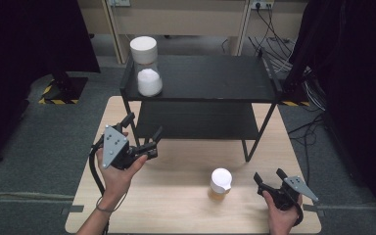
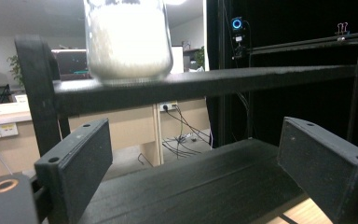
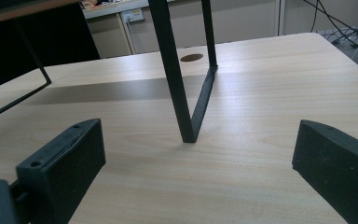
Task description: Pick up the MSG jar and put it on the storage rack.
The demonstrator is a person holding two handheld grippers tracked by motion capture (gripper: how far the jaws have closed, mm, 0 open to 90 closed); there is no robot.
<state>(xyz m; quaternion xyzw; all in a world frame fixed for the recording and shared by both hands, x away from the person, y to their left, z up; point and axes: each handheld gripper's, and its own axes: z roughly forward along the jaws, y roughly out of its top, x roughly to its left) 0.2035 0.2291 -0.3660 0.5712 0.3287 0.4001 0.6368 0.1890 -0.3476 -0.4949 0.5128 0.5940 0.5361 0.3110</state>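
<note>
A glass jar of white powder (image 1: 148,74) with a white lid stands on the left end of the black shelf's top board (image 1: 210,78); in the left gripper view the jar (image 2: 128,39) sits above and ahead on that board. My left gripper (image 1: 143,126) is open and empty at the shelf's front left leg, pointing under the top board (image 2: 205,84). A small jar of amber liquid with a white cap (image 1: 220,184) stands on the wooden table. To its right, my right gripper (image 1: 270,176) is open and empty, facing the shelf's front right leg (image 3: 177,84).
The two-tier black shelf has a lower board (image 1: 196,122) and thin metal legs (image 1: 245,149). The light wooden table (image 1: 176,205) ends just behind my hands. Grey carpet, cables (image 1: 274,49) and dark curtains surround the table.
</note>
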